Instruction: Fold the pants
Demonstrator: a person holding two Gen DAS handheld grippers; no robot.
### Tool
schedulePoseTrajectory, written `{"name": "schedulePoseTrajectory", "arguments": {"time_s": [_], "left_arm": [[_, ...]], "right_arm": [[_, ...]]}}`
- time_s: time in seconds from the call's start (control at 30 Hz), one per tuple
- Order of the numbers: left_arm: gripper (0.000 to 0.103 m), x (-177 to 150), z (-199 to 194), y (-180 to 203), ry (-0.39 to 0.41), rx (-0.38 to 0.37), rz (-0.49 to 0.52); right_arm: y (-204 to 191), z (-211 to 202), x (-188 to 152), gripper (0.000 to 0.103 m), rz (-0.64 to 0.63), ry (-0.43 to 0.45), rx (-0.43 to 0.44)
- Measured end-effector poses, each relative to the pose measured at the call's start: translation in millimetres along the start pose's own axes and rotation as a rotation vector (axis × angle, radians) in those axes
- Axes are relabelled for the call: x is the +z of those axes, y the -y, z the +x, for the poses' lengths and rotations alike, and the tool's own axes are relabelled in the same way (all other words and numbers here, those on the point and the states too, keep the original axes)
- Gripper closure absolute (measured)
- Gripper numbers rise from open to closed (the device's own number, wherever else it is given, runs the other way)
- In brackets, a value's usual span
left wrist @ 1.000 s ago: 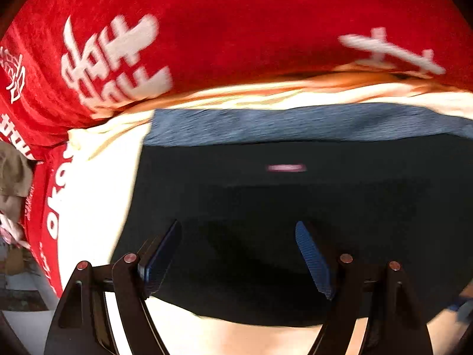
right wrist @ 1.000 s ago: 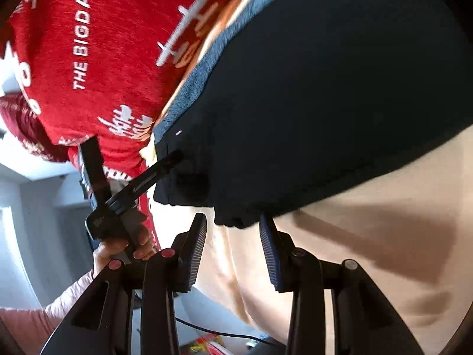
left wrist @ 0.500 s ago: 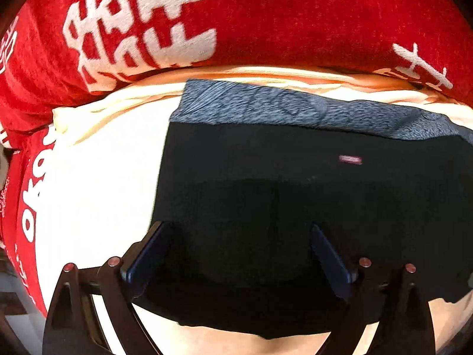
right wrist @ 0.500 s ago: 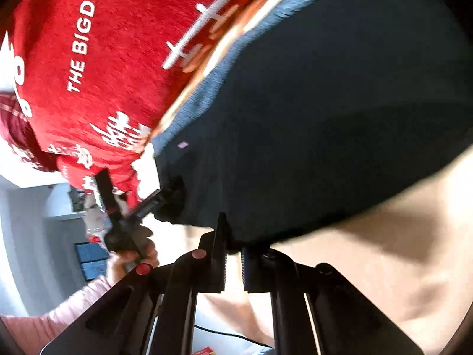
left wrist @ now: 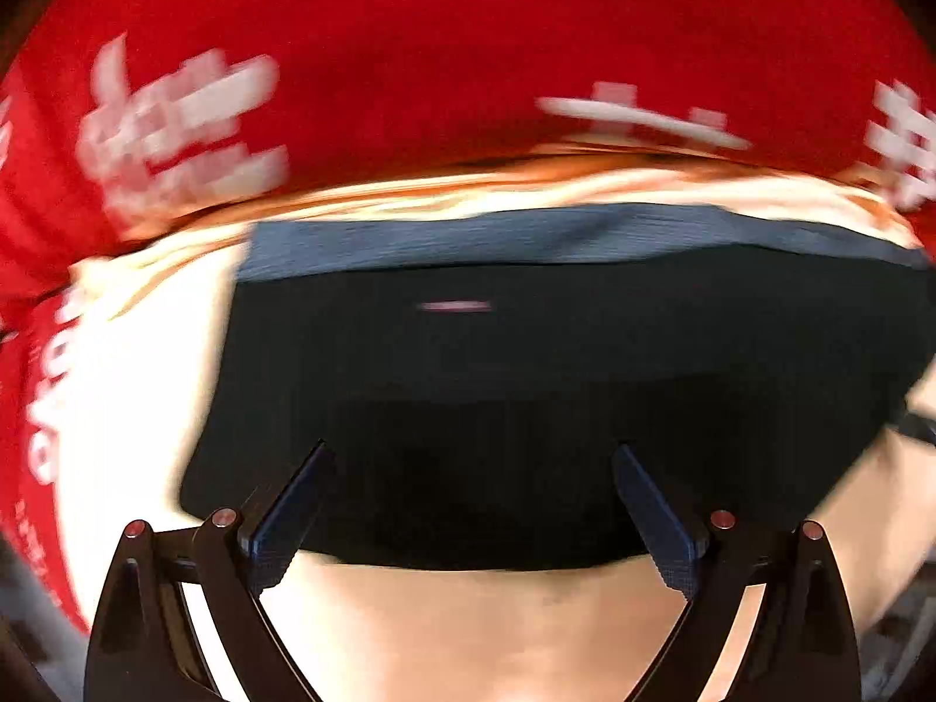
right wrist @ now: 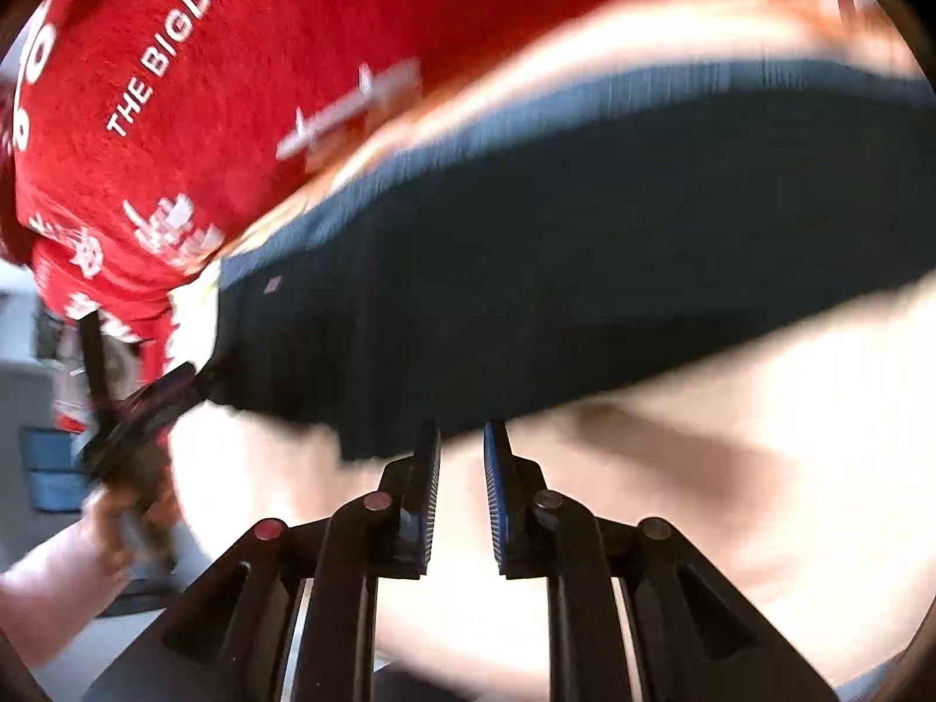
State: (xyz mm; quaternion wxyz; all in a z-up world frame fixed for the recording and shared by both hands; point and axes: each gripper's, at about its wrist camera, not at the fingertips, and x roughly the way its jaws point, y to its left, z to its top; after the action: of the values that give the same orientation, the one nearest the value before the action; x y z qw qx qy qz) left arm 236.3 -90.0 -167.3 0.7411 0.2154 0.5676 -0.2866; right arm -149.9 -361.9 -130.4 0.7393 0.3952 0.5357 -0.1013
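The folded black pants (left wrist: 526,380), with a blue-grey waistband (left wrist: 526,234) on the far side, lie flat on a cream cover (left wrist: 468,632). My left gripper (left wrist: 471,456) hovers over their near edge, jaws wide open and nothing pinched. In the right wrist view the pants (right wrist: 585,263) stretch across the middle. My right gripper (right wrist: 462,439) sits at their near hem; its jaws are opening, and only the cream cover (right wrist: 702,497) shows in the narrow gap. The left gripper (right wrist: 175,386), held by a hand (right wrist: 117,515), touches the pants' left corner.
A red cloth with white print (left wrist: 409,58) lies behind the pants and wraps round the left side (right wrist: 263,88). Beyond the cover's left edge, blurred grey and blue room furnishings (right wrist: 47,468) show.
The right jaws closed at the pants' near hem, then parted a little as the gripper lifted away. The left jaws widened, and the left view swung sideways over the pants.
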Motion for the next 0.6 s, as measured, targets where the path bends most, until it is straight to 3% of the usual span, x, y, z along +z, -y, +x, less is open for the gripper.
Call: {"name": "schedulePoseTrajectory", "arguments": {"time_s": [0.1,0.2,0.23,0.27,0.33,0.4,0.43,0.5,0.6], "left_arm": [[0.006,0,22,38,-0.024,-0.053,0.031],[0.005,-11,53,50,-0.073,0.019,0.104],[0.005,-13,51,45,-0.055,-0.003,0.084],[0.005,-13,50,35,-0.068,-0.005,0.067],[0.005,-13,46,8,-0.089,0.036,0.059],[0.005,-10,34,-24,-0.045,0.054,0.032],[0.005,-6,29,-42,-0.023,0.070,0.013],[0.005,0,25,-74,0.008,0.114,-0.024],[0.005,9,30,-131,0.023,0.173,-0.115]], "right_arm": [[6,6,29,0.086,-0.054,0.025,-0.097],[27,25,32,0.086,-0.003,-0.019,-0.150],[34,28,28,0.086,0.032,-0.038,-0.138],[41,22,23,0.086,0.067,-0.002,-0.097],[44,18,22,0.086,0.084,-0.031,-0.087],[37,11,27,0.081,0.056,-0.069,-0.091],[28,9,32,0.075,0.031,-0.074,-0.075],[2,5,48,0.053,-0.037,-0.056,-0.002],[-59,13,85,0.053,-0.198,-0.046,0.109]]}}
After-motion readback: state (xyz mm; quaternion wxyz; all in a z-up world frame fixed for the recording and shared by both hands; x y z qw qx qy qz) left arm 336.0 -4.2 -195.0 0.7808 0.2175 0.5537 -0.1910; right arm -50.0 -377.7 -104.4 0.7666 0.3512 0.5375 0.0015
